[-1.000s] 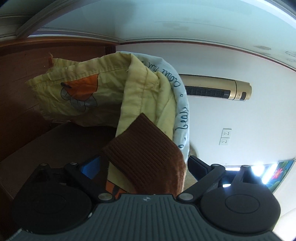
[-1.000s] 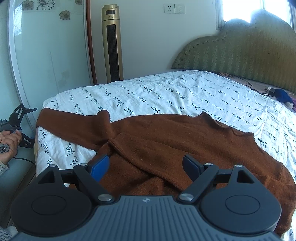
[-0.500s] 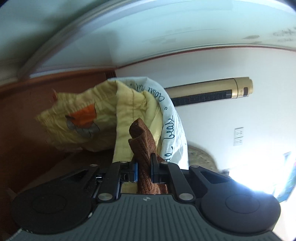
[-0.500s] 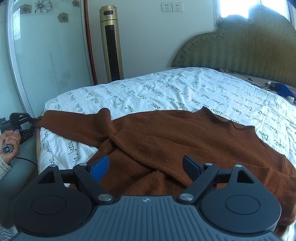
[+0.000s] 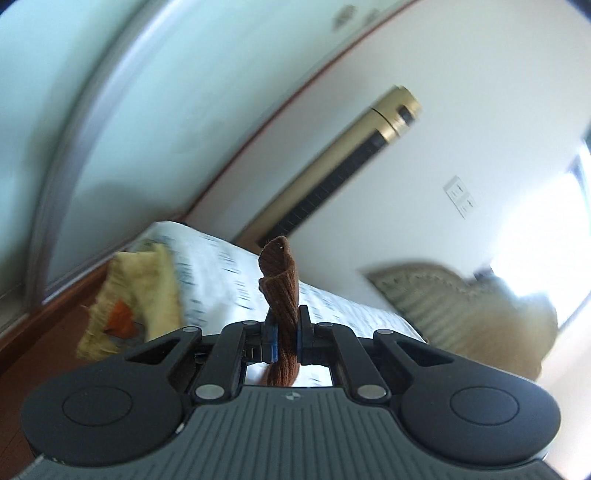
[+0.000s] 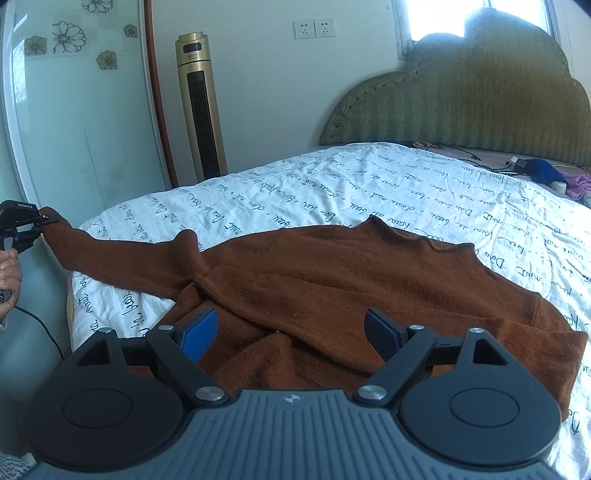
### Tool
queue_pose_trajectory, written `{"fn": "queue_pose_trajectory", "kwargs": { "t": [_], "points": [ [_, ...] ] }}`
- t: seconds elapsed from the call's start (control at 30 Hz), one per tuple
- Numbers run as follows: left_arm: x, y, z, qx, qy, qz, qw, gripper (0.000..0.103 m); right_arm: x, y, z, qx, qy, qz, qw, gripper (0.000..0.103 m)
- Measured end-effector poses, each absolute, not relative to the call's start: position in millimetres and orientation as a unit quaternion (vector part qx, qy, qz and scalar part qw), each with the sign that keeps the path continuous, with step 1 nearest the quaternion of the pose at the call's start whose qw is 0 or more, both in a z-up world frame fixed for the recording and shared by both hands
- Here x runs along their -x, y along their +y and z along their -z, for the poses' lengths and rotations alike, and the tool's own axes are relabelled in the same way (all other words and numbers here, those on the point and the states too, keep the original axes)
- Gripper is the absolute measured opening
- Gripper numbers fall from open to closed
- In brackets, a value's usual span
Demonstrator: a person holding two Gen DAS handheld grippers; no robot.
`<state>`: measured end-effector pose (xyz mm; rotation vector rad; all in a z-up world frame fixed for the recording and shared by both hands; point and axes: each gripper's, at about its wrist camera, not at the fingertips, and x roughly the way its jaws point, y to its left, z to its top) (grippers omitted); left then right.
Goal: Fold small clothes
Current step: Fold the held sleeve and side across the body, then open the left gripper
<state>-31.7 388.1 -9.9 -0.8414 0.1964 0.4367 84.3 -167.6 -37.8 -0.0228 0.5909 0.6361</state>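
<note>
A white script-printed bedsheet (image 6: 369,192) covered the bed under a green headboard (image 6: 461,99), a gold tower fan (image 6: 201,107) at eleven o'clock. The brown sweater (image 6: 351,280) lay across it. The left gripper (image 5: 287,334) pinched its sleeve cuff (image 5: 280,280); the right gripper (image 6: 290,332) hovered above it, jaws spread.

Daylight glares through the window (image 6: 443,18); the left view is motion-blurred, both bent at the edges.

Brown sweater (image 6: 332,280) flat, sleeve outstretched

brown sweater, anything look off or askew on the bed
The brown sweater lies askew: its body is rumpled and partly folded over itself, and one sleeve trails off the bed's corner, its cuff pinched in the left gripper.
</note>
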Motion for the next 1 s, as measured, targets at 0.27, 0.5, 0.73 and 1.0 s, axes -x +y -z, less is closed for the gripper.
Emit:
{"fn": "queue_pose_trajectory", "kwargs": {
  "t": [0.27, 0.5, 0.73, 1.0],
  "points": [
    [-57.9, 271.3, -38.6, 0.38, 0.139, -0.112, 0.908, 0.008, -83.5, -213.1, 38.7, -0.025, 0.275, -0.279, 0.92, 0.087],
    [-133.0, 128.7, -62.8, 0.297, 0.189, -0.044, 0.935, 0.008, -79.1, -248.6, 41.1, -0.034, 0.266, -0.265, 0.926, 0.087],
    [-180.9, -7.3, -46.8, 0.196, 0.23, -0.011, 0.953, 0.008, -68.7, -287.8, 47.6, -0.049, 0.258, -0.236, 0.935, 0.087],
    [-191.2, -121.2, 0.2, 0.134, 0.279, 0.017, 0.951, 0.008, -51.4, -352.6, 52.4, -0.062, 0.263, -0.165, 0.949, 0.087]
  ]
}}
